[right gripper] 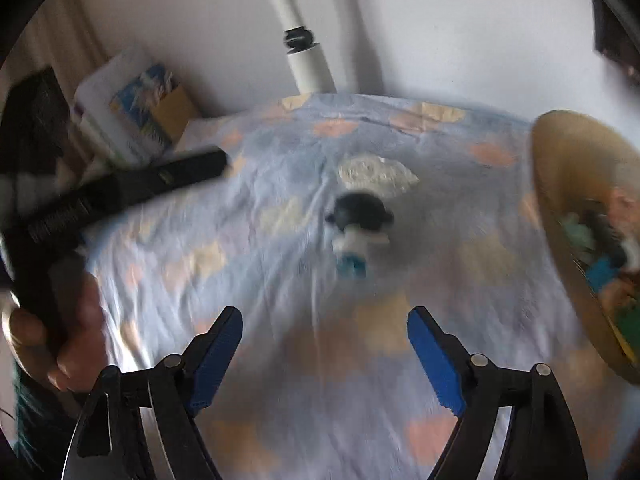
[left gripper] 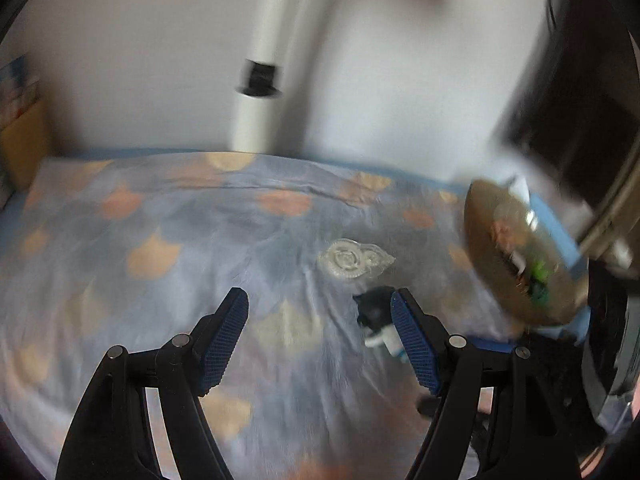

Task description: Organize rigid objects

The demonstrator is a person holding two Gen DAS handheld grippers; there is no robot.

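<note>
A small toy figure with a black top, white middle and blue base [right gripper: 358, 232] lies on the patterned bedsheet [right gripper: 280, 280]. It also shows in the left wrist view [left gripper: 376, 320], just behind the right fingertip of my left gripper [left gripper: 320, 312], which is open and empty. My right gripper [right gripper: 326, 328] is open and empty, short of the figure. A clear plastic gear-shaped piece [left gripper: 354, 260] lies beyond the figure [right gripper: 374, 174]. A tan round basket [left gripper: 516, 256] holding several small objects stands at the right [right gripper: 580, 216]. The frames are blurred.
A white pole with a black clamp [left gripper: 260, 80] rises behind the bed against the white wall. Boxes [right gripper: 136, 108] stand at the back left. My left gripper and the hand holding it [right gripper: 72, 216] cross the left of the right wrist view.
</note>
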